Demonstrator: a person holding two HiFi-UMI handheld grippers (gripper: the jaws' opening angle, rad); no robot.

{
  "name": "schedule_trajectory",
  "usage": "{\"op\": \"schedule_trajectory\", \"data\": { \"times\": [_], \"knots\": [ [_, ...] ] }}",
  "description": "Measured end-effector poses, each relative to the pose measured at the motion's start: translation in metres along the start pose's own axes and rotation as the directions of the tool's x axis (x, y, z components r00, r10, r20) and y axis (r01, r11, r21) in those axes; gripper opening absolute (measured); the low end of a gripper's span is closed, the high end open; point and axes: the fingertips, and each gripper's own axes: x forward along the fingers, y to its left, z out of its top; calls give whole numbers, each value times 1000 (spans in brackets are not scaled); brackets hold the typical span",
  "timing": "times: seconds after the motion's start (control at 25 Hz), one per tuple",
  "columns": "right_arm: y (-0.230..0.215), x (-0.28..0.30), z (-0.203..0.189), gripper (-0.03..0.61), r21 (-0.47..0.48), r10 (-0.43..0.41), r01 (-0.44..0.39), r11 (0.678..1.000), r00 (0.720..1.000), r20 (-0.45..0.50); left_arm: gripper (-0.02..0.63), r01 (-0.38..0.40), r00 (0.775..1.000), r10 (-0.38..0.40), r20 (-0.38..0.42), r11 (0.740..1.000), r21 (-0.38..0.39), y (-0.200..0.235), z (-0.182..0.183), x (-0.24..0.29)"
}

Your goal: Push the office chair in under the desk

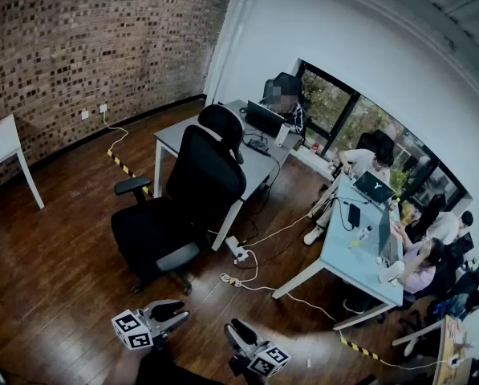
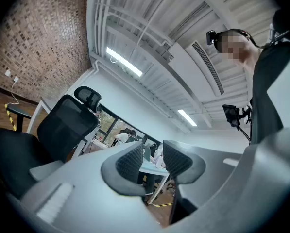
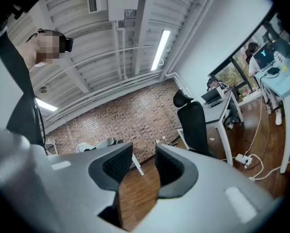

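The black office chair (image 1: 199,183) stands on the wood floor with its back against the front edge of the grey desk (image 1: 171,135), its seat toward me. My two grippers hang low at the bottom of the head view, well short of the chair. The left gripper (image 1: 179,311) (image 2: 153,161) has a narrow gap between its pads and nothing in it; the chair (image 2: 62,125) shows to its left. The right gripper (image 1: 235,327) (image 3: 144,161) is also a little open and empty, with the chair (image 3: 196,125) and desk (image 3: 217,108) off to its right.
A power strip (image 1: 237,251) and white cables lie on the floor right of the chair. A light blue desk (image 1: 359,247) with seated people runs along the right. A white table (image 1: 2,143) stands at the left by the brick wall. Yellow-black tape (image 1: 123,165) marks the floor.
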Motion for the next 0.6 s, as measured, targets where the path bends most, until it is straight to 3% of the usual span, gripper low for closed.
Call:
{"op": "schedule_trajectory", "data": {
  "times": [0.12,0.28,0.44,0.6],
  "knots": [
    [-9,41,-10,141,19,-41,41,999,999,5,218,26,999,-26,-26,1000,9,29,24,-16],
    [-62,94,4,163,-12,-65,65,998,998,-22,216,23,999,-22,-24,999,25,70,43,-15],
    [-141,158,26,223,-78,-57,52,996,996,-69,213,-102,995,101,15,995,22,135,57,-22],
    [-252,205,47,246,-161,-58,38,986,992,-116,205,-262,964,259,64,964,48,183,57,-27]
  ]
}}
